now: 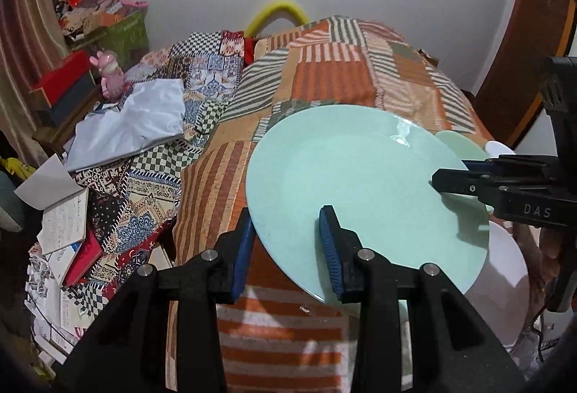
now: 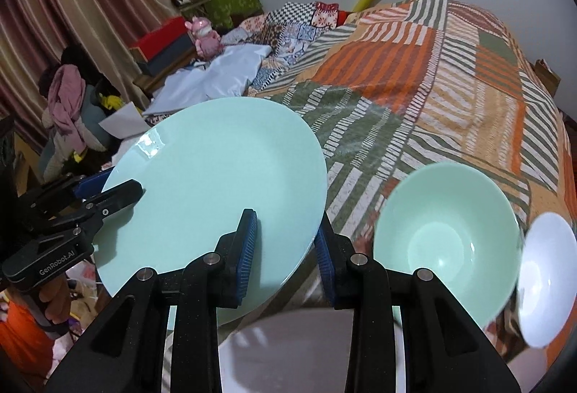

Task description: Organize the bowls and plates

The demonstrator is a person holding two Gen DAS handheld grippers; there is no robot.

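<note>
A large mint-green plate (image 1: 364, 183) is held tilted above the patchwork bedspread, gripped at opposite rims. My left gripper (image 1: 286, 248) straddles its near-left rim, one blue pad above and one below. My right gripper (image 2: 286, 256) straddles the plate's (image 2: 216, 198) other rim the same way. Each gripper shows in the other's view: the right gripper (image 1: 454, 176) and the left gripper (image 2: 119, 191). A mint-green bowl (image 2: 445, 241) and a small white bowl (image 2: 544, 281) sit on the bed right of the plate. A white plate (image 1: 505, 288) lies below the green one.
The orange and green striped bedspread (image 1: 324, 75) covers the bed. Loose books and papers (image 1: 61, 230) and a white cloth (image 1: 133, 122) lie at the left. Boxes and a pink toy (image 1: 108, 75) stand near the curtain. A wooden door (image 1: 523, 50) is at the right.
</note>
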